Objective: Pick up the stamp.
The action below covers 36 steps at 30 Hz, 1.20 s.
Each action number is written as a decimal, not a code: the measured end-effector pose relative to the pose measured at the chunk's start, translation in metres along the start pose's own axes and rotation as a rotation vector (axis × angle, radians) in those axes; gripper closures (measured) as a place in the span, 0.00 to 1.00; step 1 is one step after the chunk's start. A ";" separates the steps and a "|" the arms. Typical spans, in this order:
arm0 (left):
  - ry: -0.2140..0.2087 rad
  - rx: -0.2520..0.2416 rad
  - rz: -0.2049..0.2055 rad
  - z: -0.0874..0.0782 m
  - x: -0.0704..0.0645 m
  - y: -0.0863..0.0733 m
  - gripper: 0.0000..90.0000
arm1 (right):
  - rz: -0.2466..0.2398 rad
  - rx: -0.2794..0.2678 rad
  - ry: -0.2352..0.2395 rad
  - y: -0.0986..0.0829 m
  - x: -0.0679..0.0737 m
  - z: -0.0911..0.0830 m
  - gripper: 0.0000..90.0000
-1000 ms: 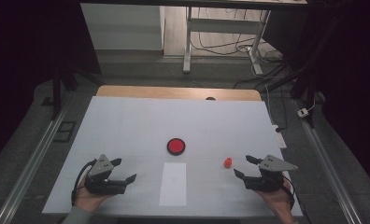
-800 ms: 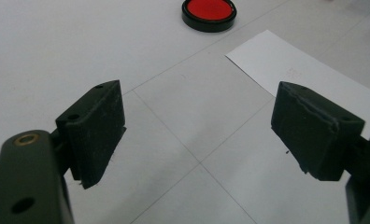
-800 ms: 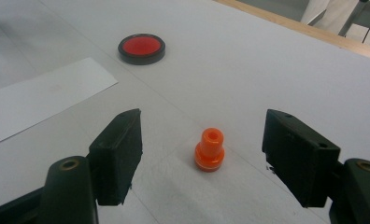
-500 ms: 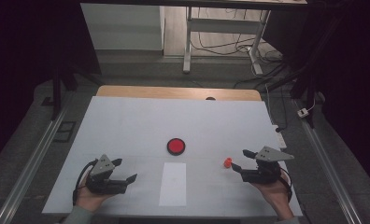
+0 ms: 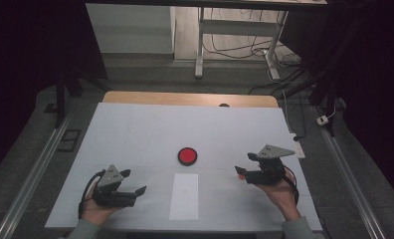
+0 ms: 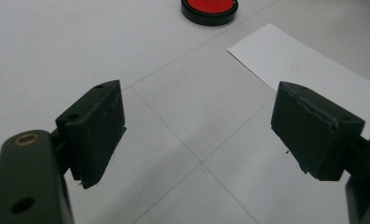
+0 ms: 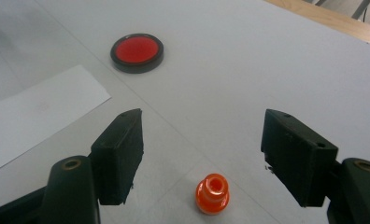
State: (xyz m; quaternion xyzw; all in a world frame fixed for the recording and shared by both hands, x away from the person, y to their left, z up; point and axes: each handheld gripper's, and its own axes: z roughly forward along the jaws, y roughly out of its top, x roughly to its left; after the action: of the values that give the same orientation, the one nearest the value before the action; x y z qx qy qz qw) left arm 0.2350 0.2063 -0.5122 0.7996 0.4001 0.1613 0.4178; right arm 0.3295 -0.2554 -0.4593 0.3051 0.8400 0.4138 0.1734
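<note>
Orange plastic piece (image 7: 212,192), small and spool-shaped, upright on the white tabletop (image 5: 135,134), low between the spread jaws of the right tongs (image 7: 202,156) and touching neither. Looks light, rigid and glossy, so probably slippery and quick to tip or skitter if nudged from one side. Narrow neck under a flared top with a hollow centre, wider base below. Best taken across the neck or the base, both pads closing evenly, with gentle pressure only. Seen from the high view just at the tips of the right tongs (image 5: 241,172), right of the red disc (image 5: 187,156) and the white paper strip (image 5: 184,196). Left tongs (image 5: 135,181) also wide open, holding nothing, over bare tabletop, well apart from the orange piece.
</note>
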 end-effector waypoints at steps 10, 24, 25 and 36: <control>-0.005 0.003 0.007 0.000 -0.001 0.000 0.20 | 0.020 0.054 -0.019 -0.015 -0.006 0.020 0.35; -0.005 0.004 0.007 0.000 -0.001 0.000 0.20 | 0.019 0.080 -0.042 -0.024 -0.008 0.026 0.43; -0.006 0.004 0.007 0.001 -0.002 0.000 0.20 | 0.016 0.094 -0.048 -0.026 -0.008 0.027 0.45; -0.006 0.005 0.008 0.000 -0.001 0.000 0.20 | -0.005 0.115 -0.067 -0.035 -0.008 0.027 0.61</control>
State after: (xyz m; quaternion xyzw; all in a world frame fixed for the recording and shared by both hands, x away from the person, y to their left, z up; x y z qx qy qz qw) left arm 0.2343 0.2050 -0.5124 0.8026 0.3960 0.1595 0.4166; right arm 0.3377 -0.2614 -0.5038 0.3262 0.8568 0.3540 0.1849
